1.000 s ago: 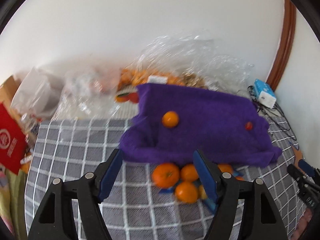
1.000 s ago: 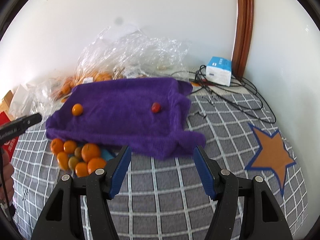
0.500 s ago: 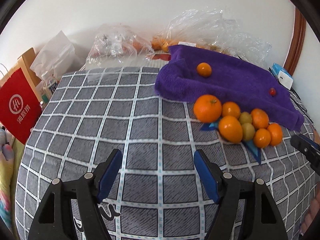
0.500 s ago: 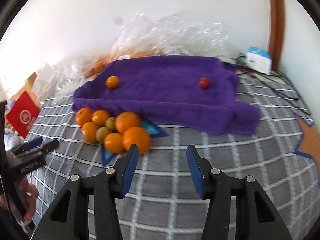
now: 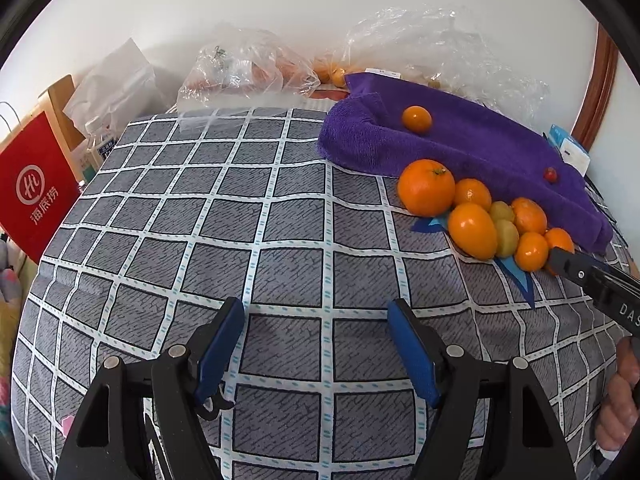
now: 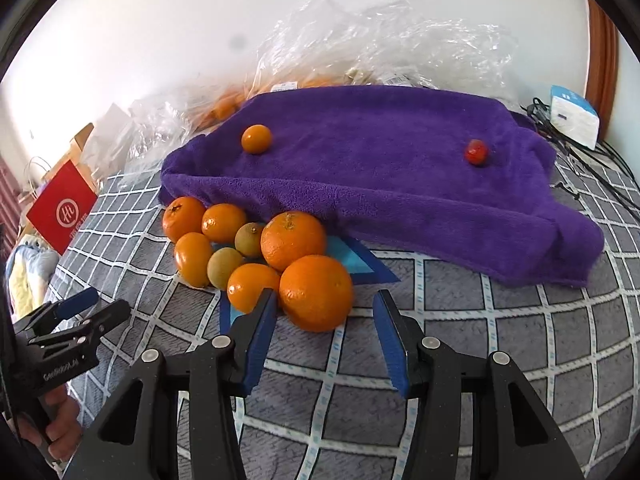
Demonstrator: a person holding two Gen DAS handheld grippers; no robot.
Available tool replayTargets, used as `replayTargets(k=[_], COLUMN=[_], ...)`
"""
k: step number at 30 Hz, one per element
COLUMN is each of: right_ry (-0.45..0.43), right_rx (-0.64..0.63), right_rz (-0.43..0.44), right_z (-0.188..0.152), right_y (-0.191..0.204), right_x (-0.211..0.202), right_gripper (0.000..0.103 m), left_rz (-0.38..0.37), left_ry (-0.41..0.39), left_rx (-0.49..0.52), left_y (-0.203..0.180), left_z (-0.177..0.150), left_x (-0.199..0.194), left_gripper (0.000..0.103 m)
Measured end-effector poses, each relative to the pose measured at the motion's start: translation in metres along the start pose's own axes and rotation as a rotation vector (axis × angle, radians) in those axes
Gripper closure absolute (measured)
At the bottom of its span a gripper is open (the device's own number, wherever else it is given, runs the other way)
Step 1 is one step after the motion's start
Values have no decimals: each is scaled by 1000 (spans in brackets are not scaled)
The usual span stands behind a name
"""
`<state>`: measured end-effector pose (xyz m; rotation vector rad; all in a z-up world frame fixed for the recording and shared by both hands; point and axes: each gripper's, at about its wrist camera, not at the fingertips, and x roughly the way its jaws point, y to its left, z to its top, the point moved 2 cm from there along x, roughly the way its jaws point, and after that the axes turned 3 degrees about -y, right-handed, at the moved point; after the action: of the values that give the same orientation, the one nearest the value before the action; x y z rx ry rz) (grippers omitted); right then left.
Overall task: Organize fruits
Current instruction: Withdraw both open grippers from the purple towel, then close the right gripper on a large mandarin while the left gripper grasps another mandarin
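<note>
A pile of oranges and small greenish fruits (image 6: 256,252) lies on the checked cloth in front of a purple towel (image 6: 380,168). On the towel sit one small orange (image 6: 256,139) and a small red fruit (image 6: 475,151). My right gripper (image 6: 324,312) is open, its fingers on either side of the nearest large orange (image 6: 316,292), close to it. My left gripper (image 5: 316,324) is open and empty over bare cloth, left of the pile (image 5: 484,216). The towel (image 5: 460,144) also shows there.
Clear plastic bags (image 6: 380,48) with more fruit lie behind the towel by the wall. A red paper bag (image 5: 32,192) stands at the left. A white-blue box (image 6: 574,116) and black cables (image 6: 592,164) lie at the right. A blue star mark (image 6: 352,260) is under the pile.
Both grippers have swung towards the fruit pile. The right gripper has come close, with the nearest large orange now between its open fingers. The left gripper has drawn back over bare cloth.
</note>
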<state>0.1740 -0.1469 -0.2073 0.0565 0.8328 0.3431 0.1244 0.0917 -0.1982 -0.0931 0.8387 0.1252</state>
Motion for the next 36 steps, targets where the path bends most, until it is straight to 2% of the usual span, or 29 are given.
replayTargets(k=[1,2,8,12,16,21,27,29,34,36], right_ry=[0,4,-16,-32,-38,-17,-11,15,17,9], right_rx=[2,6,17,9,19,-18,-34,-11,20,8], right_rz=[15,38,-12,-86,-66,-49,-75,-64,-44,-63], right_z=[0,0,-3,-8,-9,-11,-10,-9,-5,-6], right_y=[0,-1,-20,-37,-43,-35,-33,-36,-37,-35], right_x=[0,0,-20,-35,-36,-24,-14,-7,-5,-4], right_gripper=[58,66,66,67,67,64,53,52,51,56], left_rz=[-4,-10,-91,-137,-206,-199,-255,-274,-280,-260], left_ry=[4,10,17,-1,-10,17,47,41,66,76], left_rx=[-9,-18,-63,-81,-91,-103,-133,-110,-98,-96], left_y=[0,0,-4,-14,-26,-34,-40,-45,-36,-23], left_z=[1,2,17,36,54,62,67,68,69,65], left_x=[0,0,1,8,19,39,54,55,43,35], left_gripper=[31,31,31,31,32,32,48,63,63,63])
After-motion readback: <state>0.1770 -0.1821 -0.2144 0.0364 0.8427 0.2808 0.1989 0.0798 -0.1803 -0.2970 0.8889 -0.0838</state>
